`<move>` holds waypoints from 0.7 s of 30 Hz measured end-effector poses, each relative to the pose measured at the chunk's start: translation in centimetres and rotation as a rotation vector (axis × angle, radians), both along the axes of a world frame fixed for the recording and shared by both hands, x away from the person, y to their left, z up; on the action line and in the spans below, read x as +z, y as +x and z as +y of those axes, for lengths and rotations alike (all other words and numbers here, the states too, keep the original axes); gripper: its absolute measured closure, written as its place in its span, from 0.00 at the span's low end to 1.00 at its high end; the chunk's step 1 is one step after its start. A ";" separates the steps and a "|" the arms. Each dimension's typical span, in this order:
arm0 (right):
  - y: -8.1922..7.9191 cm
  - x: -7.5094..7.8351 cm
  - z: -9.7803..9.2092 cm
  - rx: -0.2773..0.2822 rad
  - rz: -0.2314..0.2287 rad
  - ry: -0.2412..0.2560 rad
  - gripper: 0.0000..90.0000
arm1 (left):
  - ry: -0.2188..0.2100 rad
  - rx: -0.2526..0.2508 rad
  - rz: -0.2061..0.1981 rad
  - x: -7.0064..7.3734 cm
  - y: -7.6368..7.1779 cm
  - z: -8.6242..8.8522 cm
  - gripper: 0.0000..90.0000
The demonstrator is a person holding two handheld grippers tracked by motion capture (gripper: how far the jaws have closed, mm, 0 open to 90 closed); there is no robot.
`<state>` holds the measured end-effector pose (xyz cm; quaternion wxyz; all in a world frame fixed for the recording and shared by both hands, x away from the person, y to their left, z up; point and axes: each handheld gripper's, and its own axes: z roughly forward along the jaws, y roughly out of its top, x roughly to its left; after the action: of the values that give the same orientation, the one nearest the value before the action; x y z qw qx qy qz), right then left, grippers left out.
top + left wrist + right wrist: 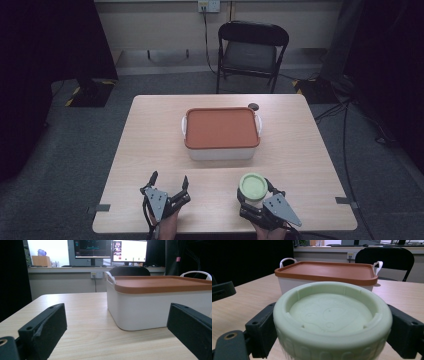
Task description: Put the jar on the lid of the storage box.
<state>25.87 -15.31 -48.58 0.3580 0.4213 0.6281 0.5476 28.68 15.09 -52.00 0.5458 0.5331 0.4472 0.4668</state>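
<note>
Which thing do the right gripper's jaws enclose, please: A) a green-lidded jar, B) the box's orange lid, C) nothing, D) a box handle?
A: the right gripper has one jaw on each side of the jar, well short of the box.

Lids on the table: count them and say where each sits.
2. The orange lid covers the white box mid-table; the green lid tops the jar between the right gripper jaws.

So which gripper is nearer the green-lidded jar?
Right. The right gripper has its fingers around the green-lidded jar; the left gripper sits open, well off to its left.
</note>
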 end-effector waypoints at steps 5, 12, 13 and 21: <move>0.2 0.2 0.0 -0.005 -0.001 0.010 0.12 | 0.000 0.000 0.000 0.0 0.0 0.0 0.02; 0.3 0.3 -0.5 -0.013 0.010 0.013 0.12 | 0.000 -0.002 0.000 0.0 0.0 0.0 0.02; 0.3 0.3 -0.5 -0.016 0.011 0.015 0.12 | 0.000 -0.002 0.000 0.0 0.0 0.0 0.02; 0.8 1.2 -0.8 -0.022 -0.003 0.016 0.12 | 0.000 -0.002 -0.001 0.0 0.0 0.0 0.02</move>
<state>26.68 -16.12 -47.37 0.3618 0.4302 0.6184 0.5492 28.67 15.10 -52.01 0.5465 0.5334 0.4463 0.4664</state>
